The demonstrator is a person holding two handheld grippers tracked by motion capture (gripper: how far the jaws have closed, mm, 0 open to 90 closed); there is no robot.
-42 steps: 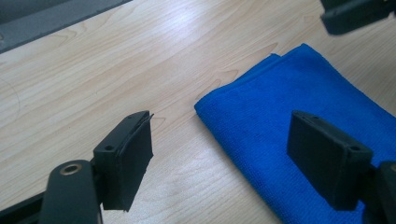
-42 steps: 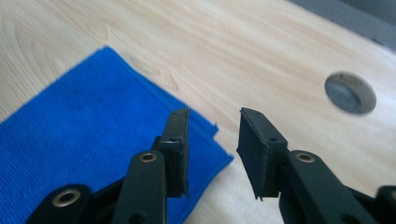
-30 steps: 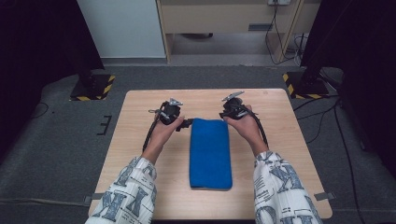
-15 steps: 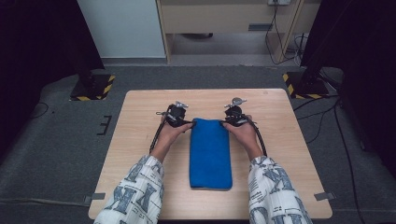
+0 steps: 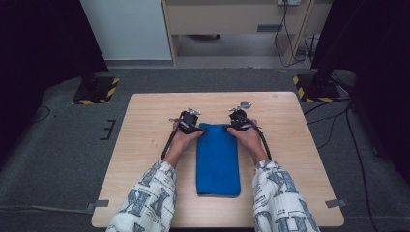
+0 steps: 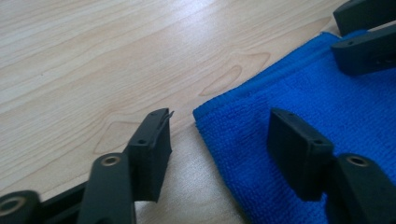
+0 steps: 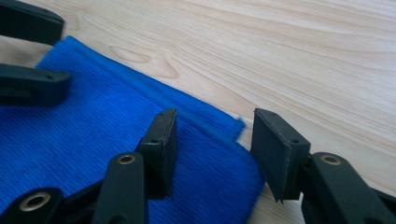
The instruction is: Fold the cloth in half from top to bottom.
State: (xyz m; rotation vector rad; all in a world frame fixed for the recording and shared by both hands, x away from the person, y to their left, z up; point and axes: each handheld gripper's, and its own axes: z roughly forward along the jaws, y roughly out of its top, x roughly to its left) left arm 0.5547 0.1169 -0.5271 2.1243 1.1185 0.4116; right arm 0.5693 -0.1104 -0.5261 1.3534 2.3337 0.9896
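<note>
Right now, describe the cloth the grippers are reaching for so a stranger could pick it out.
On the light wooden table, look at the middle. A folded blue terry towel lies lengthwise there, its far corners between the fingers of the two grippers; it is the single bright blue thing on the wood.

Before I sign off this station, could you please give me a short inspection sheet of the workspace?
Surface: wooden table, bare wood around the towel.
Job's things: folded blue towel, flat, long side running away from the person.
Clutter: nothing seen.
Grippers: left tool straddles the towel's far left corner, jaws just closing, not pinching; right tool straddles the far right corner, jaws just opening, not pinching.
Cables: black cable trails from the left tool; floor cables right of the table.
Surroundings: striped stand bases, grey carpet.
</note>
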